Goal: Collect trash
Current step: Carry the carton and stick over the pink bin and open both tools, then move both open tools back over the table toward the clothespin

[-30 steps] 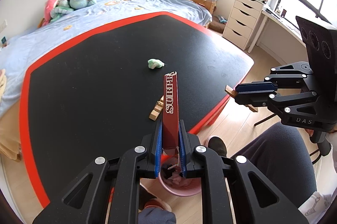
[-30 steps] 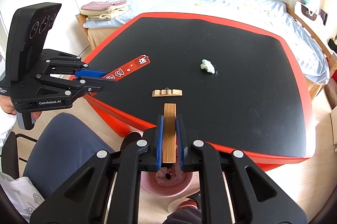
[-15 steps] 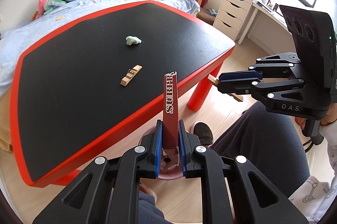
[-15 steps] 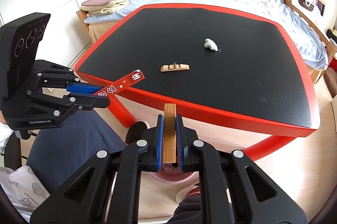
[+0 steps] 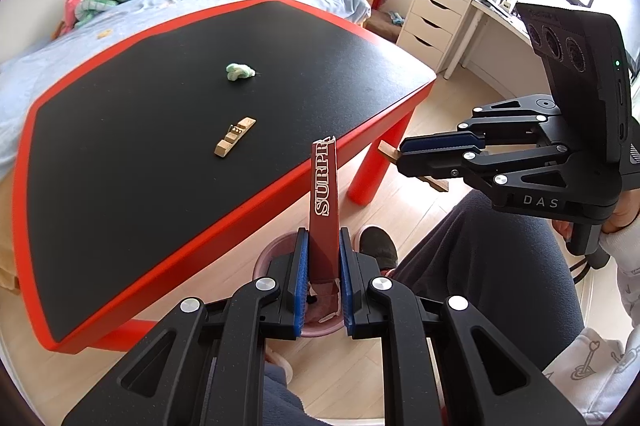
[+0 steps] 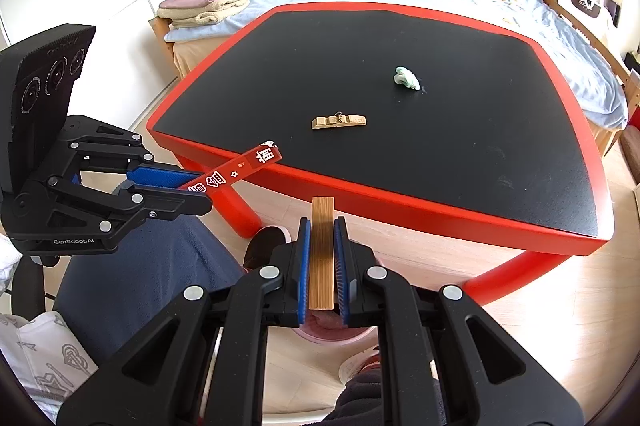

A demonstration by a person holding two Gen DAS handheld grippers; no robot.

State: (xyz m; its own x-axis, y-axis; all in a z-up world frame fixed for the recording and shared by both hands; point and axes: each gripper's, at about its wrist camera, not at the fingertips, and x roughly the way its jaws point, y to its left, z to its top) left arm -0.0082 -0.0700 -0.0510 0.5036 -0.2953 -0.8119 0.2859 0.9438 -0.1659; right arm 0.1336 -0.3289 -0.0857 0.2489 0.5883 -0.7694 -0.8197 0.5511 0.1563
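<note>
1. My left gripper [image 5: 320, 282] is clamped on a red wrapper strip [image 5: 325, 193]; my right gripper [image 6: 322, 266] is clamped on a wooden piece [image 6: 322, 250].
2. Both hang over the pink bin [image 5: 276, 254] on the floor, off the table [image 6: 440, 201].
3. Risk: the upright strip may cling to a pad or tip past the rim on release; the bin is mostly hidden behind the fingers, so alignment is uncertain.
4. Remaining on the table: a clothespin half [image 5: 234, 139] and a green wad [image 5: 240, 71].
5. Change: compared with a second ago, both grippers have drawn back from over the table to the floor side.
</note>
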